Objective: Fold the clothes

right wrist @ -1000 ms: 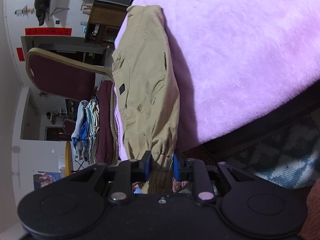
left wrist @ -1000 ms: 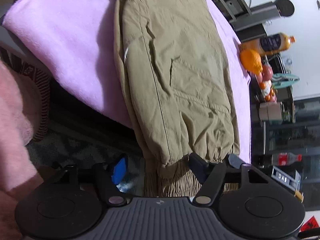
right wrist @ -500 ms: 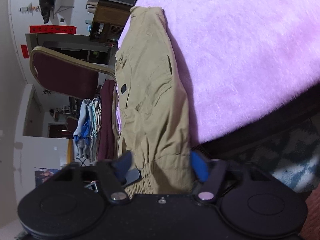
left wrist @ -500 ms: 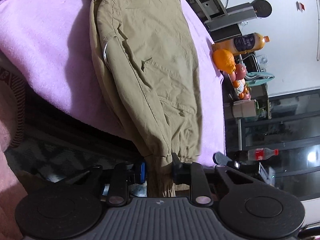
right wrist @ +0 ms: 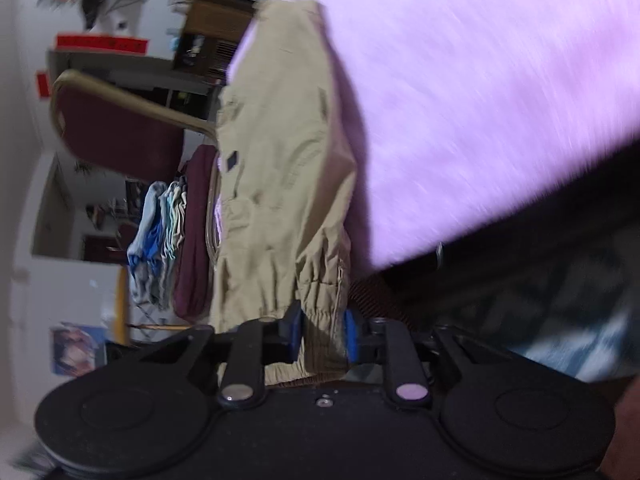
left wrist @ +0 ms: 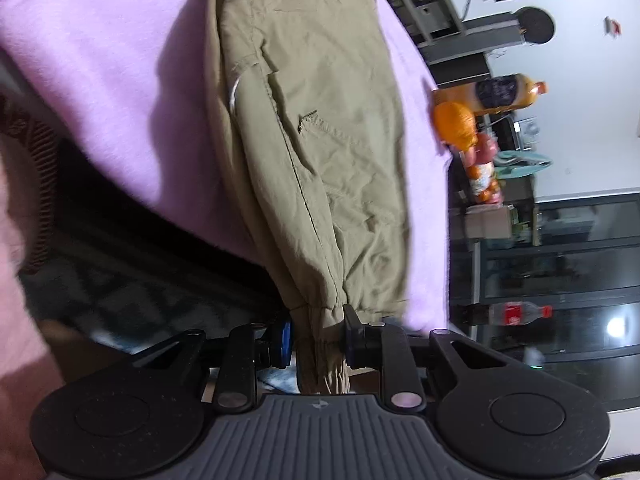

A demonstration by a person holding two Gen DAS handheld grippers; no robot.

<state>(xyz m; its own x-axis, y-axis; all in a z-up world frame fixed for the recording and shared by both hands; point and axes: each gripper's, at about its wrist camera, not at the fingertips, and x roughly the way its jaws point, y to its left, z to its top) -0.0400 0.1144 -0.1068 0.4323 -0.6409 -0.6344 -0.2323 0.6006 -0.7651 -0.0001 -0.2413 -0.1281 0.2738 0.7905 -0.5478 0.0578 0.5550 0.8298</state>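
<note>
A: Garment? 
B: Tan trousers (left wrist: 320, 152), legs stacked lengthwise on the purple blanket (left wrist: 104, 80); gathered cuffs hang past the blanket's near edge.

A: Left gripper (left wrist: 316, 340)? 
B: Fingers narrowed, pinching one ribbed cuff between the pads.

A: Right gripper (right wrist: 320, 334)? 
B: Likewise clamped on a cuff, blue pads (right wrist: 351, 336) pressing the elastic band. View blurred.

A: Pose? 
B: Both point along the trousers toward the waist.

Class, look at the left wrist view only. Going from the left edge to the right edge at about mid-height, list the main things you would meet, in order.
Purple blanket → khaki trousers → orange round object → orange juice bottle → white wall.
</note>
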